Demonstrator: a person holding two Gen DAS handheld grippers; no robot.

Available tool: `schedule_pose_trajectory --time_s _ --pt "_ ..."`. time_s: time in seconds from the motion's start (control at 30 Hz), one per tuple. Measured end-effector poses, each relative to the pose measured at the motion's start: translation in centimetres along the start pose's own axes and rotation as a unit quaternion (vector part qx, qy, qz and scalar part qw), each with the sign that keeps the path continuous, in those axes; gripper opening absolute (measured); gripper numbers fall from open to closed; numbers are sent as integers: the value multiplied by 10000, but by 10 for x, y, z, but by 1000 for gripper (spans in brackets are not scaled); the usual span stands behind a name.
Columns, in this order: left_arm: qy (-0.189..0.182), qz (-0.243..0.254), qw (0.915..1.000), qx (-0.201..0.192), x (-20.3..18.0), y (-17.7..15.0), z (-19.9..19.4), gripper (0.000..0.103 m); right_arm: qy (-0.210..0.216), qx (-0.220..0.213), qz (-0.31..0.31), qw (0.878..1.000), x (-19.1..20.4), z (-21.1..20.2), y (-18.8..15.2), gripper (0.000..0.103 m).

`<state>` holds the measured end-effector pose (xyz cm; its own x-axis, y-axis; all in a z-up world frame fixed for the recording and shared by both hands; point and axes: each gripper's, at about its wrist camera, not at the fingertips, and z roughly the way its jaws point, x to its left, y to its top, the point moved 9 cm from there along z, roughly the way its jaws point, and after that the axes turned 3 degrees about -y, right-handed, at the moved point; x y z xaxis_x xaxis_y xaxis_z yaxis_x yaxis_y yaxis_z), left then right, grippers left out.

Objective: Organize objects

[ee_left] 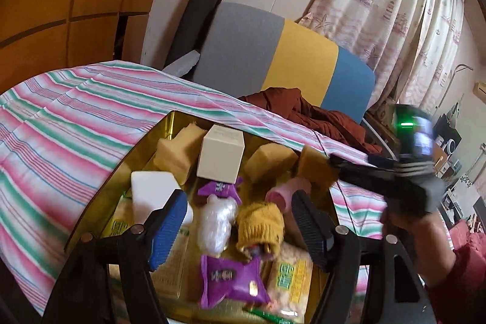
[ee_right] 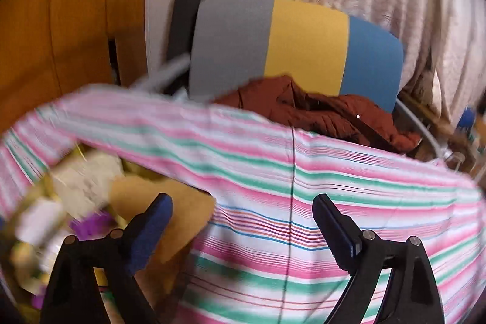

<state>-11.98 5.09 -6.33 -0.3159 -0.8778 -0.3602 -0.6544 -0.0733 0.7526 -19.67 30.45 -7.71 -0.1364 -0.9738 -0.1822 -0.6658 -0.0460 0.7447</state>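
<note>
I have both tongs spread wide, and neither one grips anything. My left gripper hangs over the gold tray, which sits on the striped cloth near the cloth's far edge. Between its fingers lie a mustard knitted sock, rolled into a lump with its opening toward me, and a crumpled clear plastic bag just beside it. At the tray's near edge sits a purple snack packet with white lettering; a second purple packet lies further in, below a cream box that stands upright. Yellow foam blocks crowd the tray's far side, a white block lies near its left edge, and a pink roll rests towards the right.

My right gripper is over the cloth at the tray's right edge, its picture blurred.
</note>
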Motion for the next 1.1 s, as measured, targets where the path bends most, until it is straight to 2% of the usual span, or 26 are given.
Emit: schedule_pose_trajectory --time_s 0.03,0.13,0.2,0.23,0.3,0.37,0.47,0.53,0.6,0.7,0.9,1.1 --pt "-6 -4 10000 -3 1 -2 -4 72 -46 138 -217 9997 7 8 -2 94" --pt "-19 -31 10000 -35 3 -6 -14 72 213 324 -813 9959 39 14 -14 88" --pt "-47 -112 9999 -38 4 -8 -18 72 -62 145 -1137 9934 48 3 -18 86" --pt "-67 -138 9999 -34 5 -10 -20 72 -189 28 -1111 9936 47 -2 -17 86" --pt "-5 -160 9999 16 6 -14 -20 72 -116 -120 -789 9967 39 -17 -17 88" --pt "85 -176 9997 137 5 -18 -18 72 156 -94 -263 9995 30 -31 -23 94" --pt "77 -205 9993 308 0 -23 -15 72 237 -52 222 9995 18 -48 -36 101" --pt "251 -121 9990 339 -1 -26 -16 72 324 50 469 9984 12 -57 -48 103" --pt "575 36 9976 391 0 -29 -19 72 411 211 548 9974 15 -61 -56 103" --pt "863 104 9952 445 3 -32 -25 72 442 390 565 9967 26 -73 -68 103" --pt "1193 -47 9919 440 18 -32 -45 72 577 305 384 9971 56 -102 -70 103" --pt "1529 71 9876 345 25 -26 -58 72 617 294 362 9970 77 -125 -69 103"
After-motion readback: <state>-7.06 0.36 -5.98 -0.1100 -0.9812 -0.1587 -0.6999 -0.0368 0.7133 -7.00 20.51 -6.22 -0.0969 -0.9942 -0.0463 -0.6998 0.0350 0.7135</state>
